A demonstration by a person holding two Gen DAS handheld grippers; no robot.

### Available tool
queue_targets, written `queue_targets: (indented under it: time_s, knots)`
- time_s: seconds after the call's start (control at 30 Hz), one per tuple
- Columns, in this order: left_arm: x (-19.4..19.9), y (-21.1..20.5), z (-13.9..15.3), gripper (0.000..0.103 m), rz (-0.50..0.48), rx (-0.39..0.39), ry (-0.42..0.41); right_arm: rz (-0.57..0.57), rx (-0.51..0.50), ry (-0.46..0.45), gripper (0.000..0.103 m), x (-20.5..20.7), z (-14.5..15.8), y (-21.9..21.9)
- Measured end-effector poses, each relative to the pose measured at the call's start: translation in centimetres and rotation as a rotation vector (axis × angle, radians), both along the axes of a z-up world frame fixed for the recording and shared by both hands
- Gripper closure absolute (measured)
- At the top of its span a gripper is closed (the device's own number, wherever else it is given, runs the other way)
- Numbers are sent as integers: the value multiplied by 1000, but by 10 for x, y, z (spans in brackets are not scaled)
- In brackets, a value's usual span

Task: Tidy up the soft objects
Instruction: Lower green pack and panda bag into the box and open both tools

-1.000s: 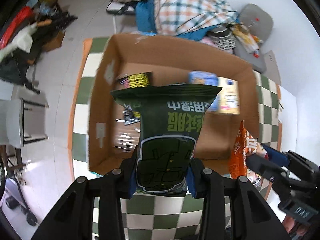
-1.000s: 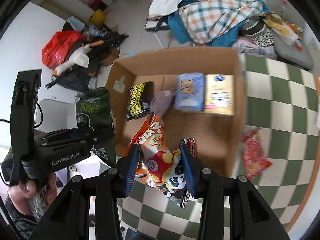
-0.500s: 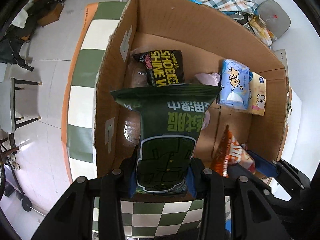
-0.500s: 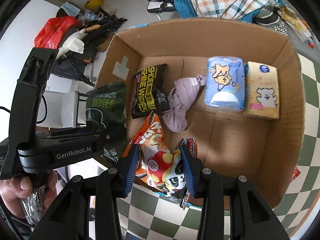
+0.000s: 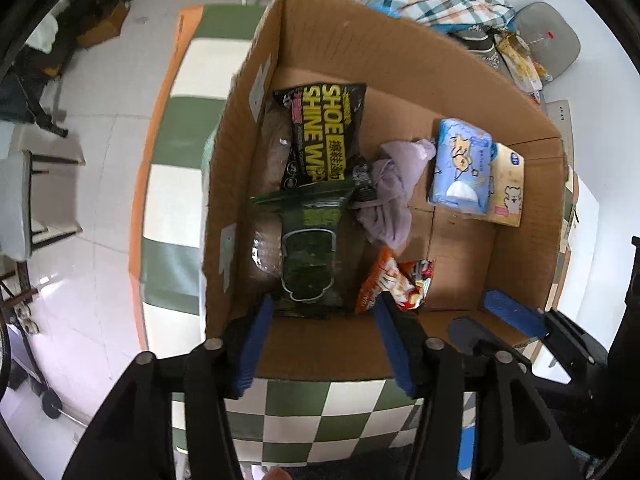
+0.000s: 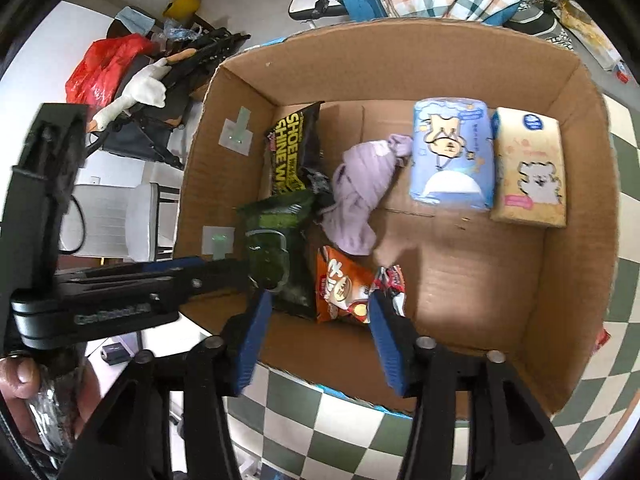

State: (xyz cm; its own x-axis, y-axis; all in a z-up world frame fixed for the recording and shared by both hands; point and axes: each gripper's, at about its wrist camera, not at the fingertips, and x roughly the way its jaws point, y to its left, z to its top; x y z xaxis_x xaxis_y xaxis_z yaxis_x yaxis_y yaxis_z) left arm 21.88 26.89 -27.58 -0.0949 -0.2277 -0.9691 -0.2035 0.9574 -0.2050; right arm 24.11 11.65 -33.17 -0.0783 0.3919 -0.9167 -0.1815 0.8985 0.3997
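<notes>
The dark green pack (image 5: pixel 310 258) lies in the cardboard box (image 5: pixel 400 60), against its left wall, just beside the orange snack bag (image 6: pixel 344 290). Above the box's near edge, the left claw (image 5: pixel 322 346) and right claw (image 6: pixel 320 340) hang spread wide, holding nothing.

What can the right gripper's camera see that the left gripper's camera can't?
Only the right wrist view shows the red plastic bag on the floor, the white stuffed toy beside it, and a thumb on the left gripper's handle.

Only the left wrist view shows the grey seat cushion behind the box.

Both show the cardboard box, with the green pack, the orange snack bag and the purple cloth inside.
</notes>
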Motion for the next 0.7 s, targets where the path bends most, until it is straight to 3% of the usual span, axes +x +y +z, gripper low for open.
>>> queue_targets:
  time_s: [0.1, 0.33, 0.37, 0.63, 0.7]
  knots:
    - [-5, -3, 13, 46, -3, 27, -42, -9, -48, -29, 34, -4, 9, -11]
    - [-26, -10, 33, 44, 15, 107, -143, -52, -154, -91, 30, -15, 28, -34]
    - [-32, -13, 37, 43, 16, 135, -166, -58, -178, -105, 25, -18, 31, -37]
    - [-51, -28, 47, 16, 21, 230, -246, -102, -243, -123, 21, -33, 45, -52]
    - [-54, -30, 51, 12, 27, 245, -259, -109, -254, -140, 11, -35, 50, -55]
